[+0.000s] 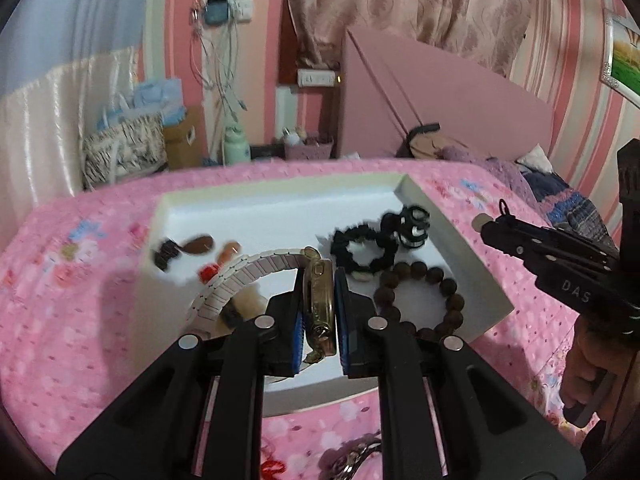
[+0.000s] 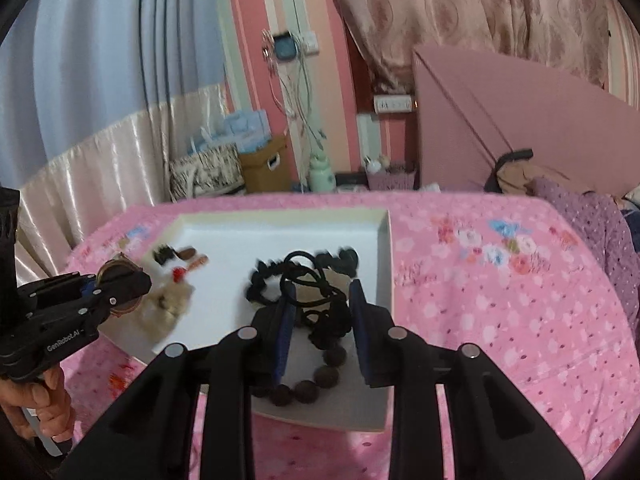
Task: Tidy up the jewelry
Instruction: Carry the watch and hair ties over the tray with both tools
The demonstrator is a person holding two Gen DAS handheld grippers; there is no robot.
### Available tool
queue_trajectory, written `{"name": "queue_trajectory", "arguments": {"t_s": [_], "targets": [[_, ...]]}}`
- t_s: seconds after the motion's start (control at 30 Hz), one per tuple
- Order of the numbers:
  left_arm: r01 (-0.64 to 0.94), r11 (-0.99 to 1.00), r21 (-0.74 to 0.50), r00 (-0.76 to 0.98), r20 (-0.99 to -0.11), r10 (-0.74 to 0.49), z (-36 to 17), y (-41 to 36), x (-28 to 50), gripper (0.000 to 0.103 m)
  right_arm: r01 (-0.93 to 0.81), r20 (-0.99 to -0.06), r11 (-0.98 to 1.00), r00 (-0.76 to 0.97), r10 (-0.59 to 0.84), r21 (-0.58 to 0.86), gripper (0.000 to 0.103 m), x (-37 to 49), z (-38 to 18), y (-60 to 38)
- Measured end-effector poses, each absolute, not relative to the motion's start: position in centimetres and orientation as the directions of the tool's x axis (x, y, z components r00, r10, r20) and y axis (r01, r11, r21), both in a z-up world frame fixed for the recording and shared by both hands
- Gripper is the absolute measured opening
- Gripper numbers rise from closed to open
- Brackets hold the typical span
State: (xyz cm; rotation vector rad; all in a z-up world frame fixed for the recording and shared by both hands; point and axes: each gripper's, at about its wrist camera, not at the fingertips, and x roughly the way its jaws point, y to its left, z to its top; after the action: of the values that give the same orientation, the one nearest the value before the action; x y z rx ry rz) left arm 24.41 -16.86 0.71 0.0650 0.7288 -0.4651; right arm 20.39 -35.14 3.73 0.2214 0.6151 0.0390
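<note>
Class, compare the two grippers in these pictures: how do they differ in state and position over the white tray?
The left gripper is shut on the gold watch, while the right gripper is open and holds nothing. The left gripper is over the tray's left part; the right gripper hangs above the black hair ties and the brown bead bracelet at its right. Both are black with blue pads.

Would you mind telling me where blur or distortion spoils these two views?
Left wrist view: the watch in the left gripper is sharp, the hair clips smear; fisheye bends the tray. Right wrist view: the scrunchie and tray contents are motion-blurred; the right gripper stays crisp.
</note>
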Motion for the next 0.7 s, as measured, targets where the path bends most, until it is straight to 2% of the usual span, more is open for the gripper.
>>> {"name": "queue_trajectory", "arguments": {"t_s": [0.33, 0.7], "targets": [[0.424, 0.895, -0.135, 0.568, -0.73, -0.379, -3.9, -18.1, 27.6, 0.011, 0.066, -0.646, 0.98, 0.76, 0.071, 0.186, 0.027, 23.7, 0.2, -36.0], [0.426, 0.903, -0.056, 0.585, -0.744, -0.322, -5.5, -19.4, 27.5, 0.012, 0.078, -0.636, 0.983, 0.77, 0.045, 0.165, 0.027, 24.4, -0.6, -35.9]]}}
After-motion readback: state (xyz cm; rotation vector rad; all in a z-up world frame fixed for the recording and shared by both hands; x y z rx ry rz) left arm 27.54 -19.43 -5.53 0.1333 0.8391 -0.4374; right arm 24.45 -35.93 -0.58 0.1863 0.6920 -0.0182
